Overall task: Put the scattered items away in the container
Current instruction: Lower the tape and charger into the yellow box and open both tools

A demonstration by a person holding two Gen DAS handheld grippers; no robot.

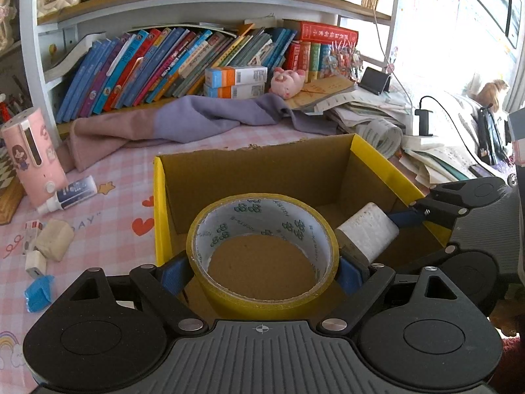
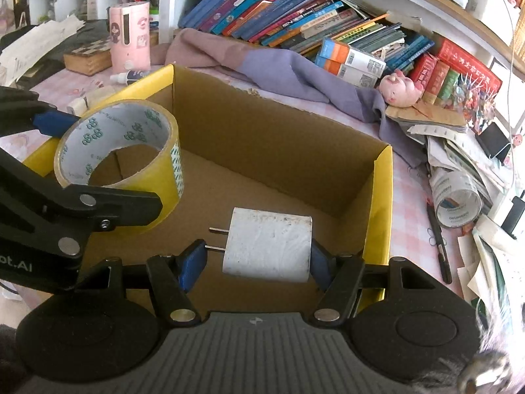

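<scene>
The open cardboard box (image 1: 377, 159) with yellow flaps sits on the pink checked tablecloth, and its brown floor shows bare. My left gripper (image 1: 262, 272) is shut on a roll of yellow tape (image 1: 262, 302), held level just above the box's near edge. In the right wrist view the same tape roll (image 2: 164, 177) hangs over the left corner of the box (image 2: 382, 197). My right gripper (image 2: 256, 262) is shut on a white charger plug (image 2: 267, 246): one pad touches a prong, the other presses its back end. It hangs over the box's inside.
Left of the box lie a small bottle (image 1: 72, 193), a beige block (image 1: 55, 238), a small white adapter (image 1: 35, 262) and a blue piece (image 1: 39, 292), beside a pink dispenser (image 1: 32, 157). A purple cloth (image 1: 197, 118) lies behind. Papers (image 2: 459, 170) and a pen (image 2: 438, 239) crowd the right.
</scene>
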